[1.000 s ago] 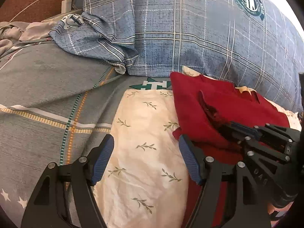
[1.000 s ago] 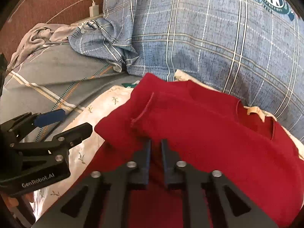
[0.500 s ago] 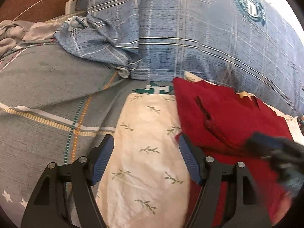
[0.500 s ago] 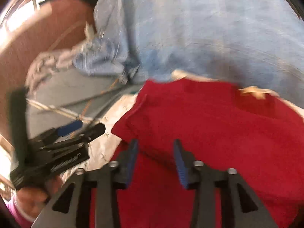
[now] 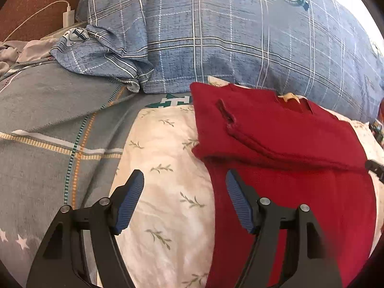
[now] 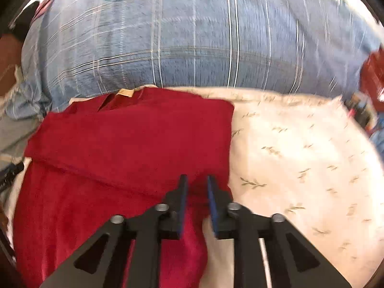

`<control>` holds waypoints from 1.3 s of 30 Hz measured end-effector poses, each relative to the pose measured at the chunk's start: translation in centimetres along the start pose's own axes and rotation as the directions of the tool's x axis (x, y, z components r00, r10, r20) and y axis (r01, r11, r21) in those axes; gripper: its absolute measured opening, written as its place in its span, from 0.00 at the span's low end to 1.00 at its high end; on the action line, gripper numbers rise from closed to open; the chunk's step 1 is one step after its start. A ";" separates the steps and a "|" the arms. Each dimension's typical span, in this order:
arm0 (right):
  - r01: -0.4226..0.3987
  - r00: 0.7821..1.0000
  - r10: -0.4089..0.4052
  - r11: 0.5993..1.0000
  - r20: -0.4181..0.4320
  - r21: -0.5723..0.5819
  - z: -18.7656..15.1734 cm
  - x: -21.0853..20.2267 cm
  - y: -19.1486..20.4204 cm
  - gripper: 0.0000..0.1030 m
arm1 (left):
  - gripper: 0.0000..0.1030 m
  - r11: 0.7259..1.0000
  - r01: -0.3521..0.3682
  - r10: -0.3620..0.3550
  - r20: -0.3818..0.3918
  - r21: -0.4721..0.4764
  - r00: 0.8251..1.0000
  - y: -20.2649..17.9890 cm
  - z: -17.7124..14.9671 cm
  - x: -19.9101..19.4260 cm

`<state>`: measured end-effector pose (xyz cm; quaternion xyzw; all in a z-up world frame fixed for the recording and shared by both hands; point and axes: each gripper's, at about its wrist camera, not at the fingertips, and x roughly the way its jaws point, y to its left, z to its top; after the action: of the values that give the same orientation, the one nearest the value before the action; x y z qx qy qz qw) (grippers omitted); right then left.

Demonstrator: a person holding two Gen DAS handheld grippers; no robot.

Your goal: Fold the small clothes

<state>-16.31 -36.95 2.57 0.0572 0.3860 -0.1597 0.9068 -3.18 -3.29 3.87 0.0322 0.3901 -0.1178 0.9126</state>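
A red shirt (image 5: 288,144) lies on a cream leaf-print pillow (image 5: 163,168), its left sleeve folded inward across the chest and a tan label at the collar (image 5: 289,97). My left gripper (image 5: 184,182) hovers open over the pillow, its right finger beside the shirt's left edge, holding nothing. In the blurred right wrist view my right gripper (image 6: 197,180) hangs over the right edge of the red shirt (image 6: 124,144). Its jaws are closing with a narrow gap left; red cloth shows in the gap, but the pads do not press on it.
A large blue plaid pillow (image 5: 240,48) rises behind the shirt. Grey plaid bedding (image 5: 48,120) spreads to the left, with a white charger (image 5: 68,18) and crumpled cloth at the far left. Bare cream pillow (image 6: 300,156) extends right of the shirt.
My right gripper let go of the folded sleeve, opened, and swept to the shirt's right edge, its jaws narrowing again. The left gripper shifted slightly and stayed open.
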 end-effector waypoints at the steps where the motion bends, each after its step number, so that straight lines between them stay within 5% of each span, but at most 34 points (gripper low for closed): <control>1: 0.012 1.000 -0.012 1.000 0.018 -0.021 -0.2 -0.8 0.6 0.35 | 0.68 1.000 0.000 0.000 -0.002 0.003 1.000 -0.1 -0.1 -0.1; 16: 0.075 0.994 -0.065 0.991 0.084 -0.113 -3.6 -5.6 2.8 0.49 | 0.70 0.998 0.058 -0.058 -0.031 -0.006 0.998 -0.5 -2.1 -2.7; 19: 0.057 0.997 -0.055 0.998 0.046 -0.034 -4.3 -4.6 0.6 0.58 | 0.76 0.998 0.070 -0.070 -0.039 -0.004 0.997 -0.5 -2.7 -3.6; 23: -0.018 0.999 0.021 0.995 -0.037 0.096 -5.2 -2.0 -2.9 0.58 | 0.76 0.997 0.073 -0.074 -0.054 -0.013 0.996 -0.2 -3.9 -4.5; 30: -0.137 0.990 0.141 0.976 -0.014 0.169 -3.8 1.0 -4.1 0.61 | 0.76 0.998 0.062 -0.064 -0.115 -0.021 0.991 -0.4 -5.6 -3.6; 31: -0.139 0.990 0.141 0.976 -0.005 0.170 -3.4 1.3 -4.0 0.55 | 0.76 0.998 0.060 -0.062 -0.117 -0.018 0.991 -0.5 -5.7 -3.5; 32: -0.139 0.990 0.140 0.975 0.003 0.172 -3.1 1.6 -3.9 0.33 | 0.76 0.998 0.059 -0.061 -0.117 -0.019 0.991 -0.5 -5.8 -3.5; 33: -0.143 0.990 0.144 0.974 0.004 0.173 -2.8 1.8 -4.0 0.22 | 0.76 0.998 0.060 -0.062 -0.116 -0.020 0.991 -0.5 -5.8 -3.5; 39: -0.064 0.998 0.063 0.991 0.009 0.119 -2.0 1.5 -4.6 0.13 | 0.76 0.997 0.065 -0.070 -0.116 -0.042 0.991 0.2 -6.2 -4.0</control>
<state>-18.27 -41.20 0.19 0.1232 0.3712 -0.1537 0.9074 -10.14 -1.43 2.40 0.0084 0.4461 -0.1389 0.8841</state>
